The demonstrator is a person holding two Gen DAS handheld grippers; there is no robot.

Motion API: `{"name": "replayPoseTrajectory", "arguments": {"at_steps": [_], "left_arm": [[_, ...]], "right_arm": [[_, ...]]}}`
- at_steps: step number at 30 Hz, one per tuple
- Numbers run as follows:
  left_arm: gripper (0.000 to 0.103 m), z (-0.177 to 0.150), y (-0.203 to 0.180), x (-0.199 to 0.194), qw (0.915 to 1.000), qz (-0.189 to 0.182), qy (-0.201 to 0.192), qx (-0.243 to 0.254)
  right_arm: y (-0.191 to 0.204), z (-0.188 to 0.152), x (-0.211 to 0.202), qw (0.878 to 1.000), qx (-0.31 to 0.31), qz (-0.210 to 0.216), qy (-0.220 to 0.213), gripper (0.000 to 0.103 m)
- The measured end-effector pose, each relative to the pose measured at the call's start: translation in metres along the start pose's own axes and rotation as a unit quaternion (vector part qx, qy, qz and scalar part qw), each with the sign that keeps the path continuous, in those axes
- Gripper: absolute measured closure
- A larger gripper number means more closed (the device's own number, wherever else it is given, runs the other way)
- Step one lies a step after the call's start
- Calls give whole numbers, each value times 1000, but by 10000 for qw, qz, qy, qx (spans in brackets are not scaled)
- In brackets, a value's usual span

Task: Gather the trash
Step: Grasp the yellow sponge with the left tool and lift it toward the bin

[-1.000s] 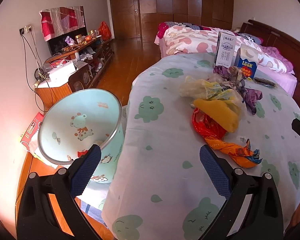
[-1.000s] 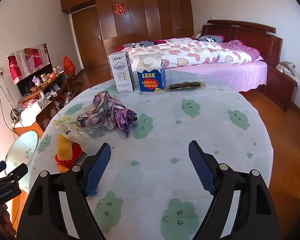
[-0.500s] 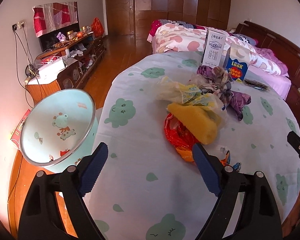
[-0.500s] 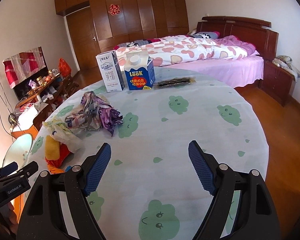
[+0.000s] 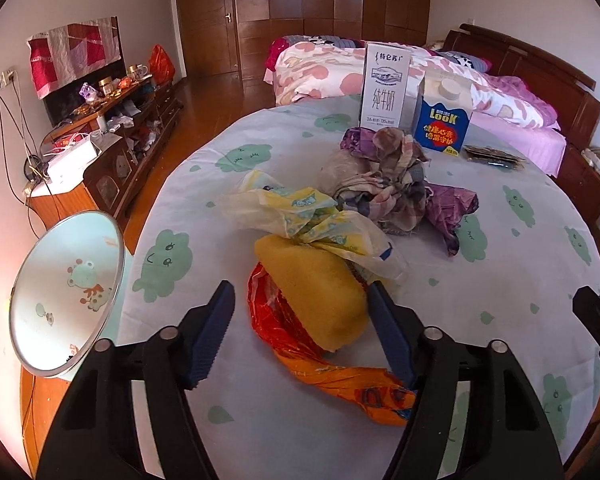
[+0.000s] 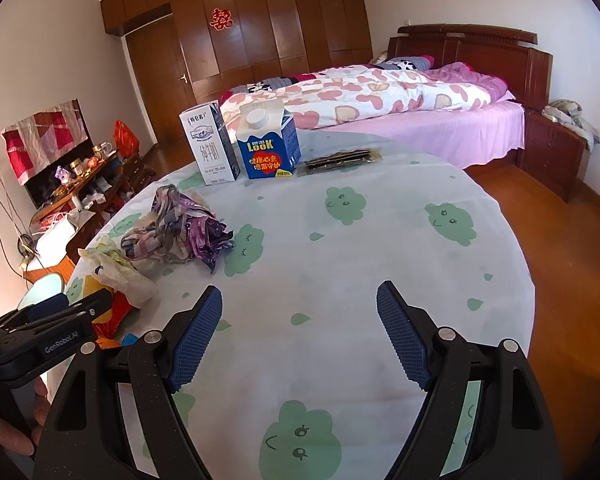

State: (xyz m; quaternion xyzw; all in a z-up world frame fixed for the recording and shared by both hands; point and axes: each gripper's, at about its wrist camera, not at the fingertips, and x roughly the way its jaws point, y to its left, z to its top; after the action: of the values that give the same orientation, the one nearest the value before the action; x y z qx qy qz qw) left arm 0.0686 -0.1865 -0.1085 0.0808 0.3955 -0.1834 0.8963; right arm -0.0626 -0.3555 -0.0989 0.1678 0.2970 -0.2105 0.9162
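Note:
A pile of trash lies on the round table [image 5: 260, 420]: a yellow sponge-like lump [image 5: 320, 296] on a red-orange wrapper [image 5: 340, 376], a pale yellow plastic bag [image 5: 300, 216] and a crumpled purple wrapper bundle [image 5: 396, 184]. My left gripper [image 5: 300, 320] is open, its jaws standing either side of the yellow lump and red wrapper, not closed on them. A light blue trash bin [image 5: 68, 296] stands beside the table at left. My right gripper [image 6: 300, 320] is open and empty over bare tablecloth; the pile [image 6: 176, 232] is to its left.
A white milk carton [image 5: 384, 84] and a blue carton [image 5: 440, 116] stand at the table's far side, with a dark flat packet [image 5: 492, 156] beside them. A bed [image 6: 400, 108] lies beyond. A cluttered low cabinet [image 5: 112, 140] runs along the left wall.
My left gripper has swung right from the bin and moved forward over the table until its jaws straddle the yellow lump. My right gripper has drifted slightly and stays open.

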Motion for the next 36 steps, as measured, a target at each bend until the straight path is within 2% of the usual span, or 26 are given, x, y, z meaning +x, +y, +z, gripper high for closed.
{"name": "replayPoseTrajectory", "arguments": {"at_steps": [2, 6, 13, 19, 23, 27, 33, 36], "left_arm": [[70, -1, 11, 2, 9996, -257, 56, -134], [73, -3, 21, -3, 9995, -284, -16, -97], [76, -13, 43, -32, 9980, -621, -118, -89], [76, -25, 69, -57, 9985, -472, -267, -76], [76, -28, 92, -65, 9991, -265, -238, -234], [76, -30, 112, -72, 9988, -123, -294, -378], [76, -27, 131, -82, 9977, 90, -500, -450], [76, -26, 141, -86, 9970, 174, -567, -492]], "right_arm": [[0, 0, 1, 10000, -2, 4, 14, 24], [4, -2, 2, 10000, -7, 44, 73, 24], [16, -4, 0, 9998, -145, 113, 66, 24], [30, -7, 0, 9993, -267, 242, 119, 24], [45, -11, -1, 9981, -430, 402, 195, 24], [67, -14, 5, 9942, -577, 783, 458, 24], [116, 5, 21, 9863, -987, 1247, 432, 24], [136, 12, 39, 9813, -1130, 1442, 590, 24]]}}
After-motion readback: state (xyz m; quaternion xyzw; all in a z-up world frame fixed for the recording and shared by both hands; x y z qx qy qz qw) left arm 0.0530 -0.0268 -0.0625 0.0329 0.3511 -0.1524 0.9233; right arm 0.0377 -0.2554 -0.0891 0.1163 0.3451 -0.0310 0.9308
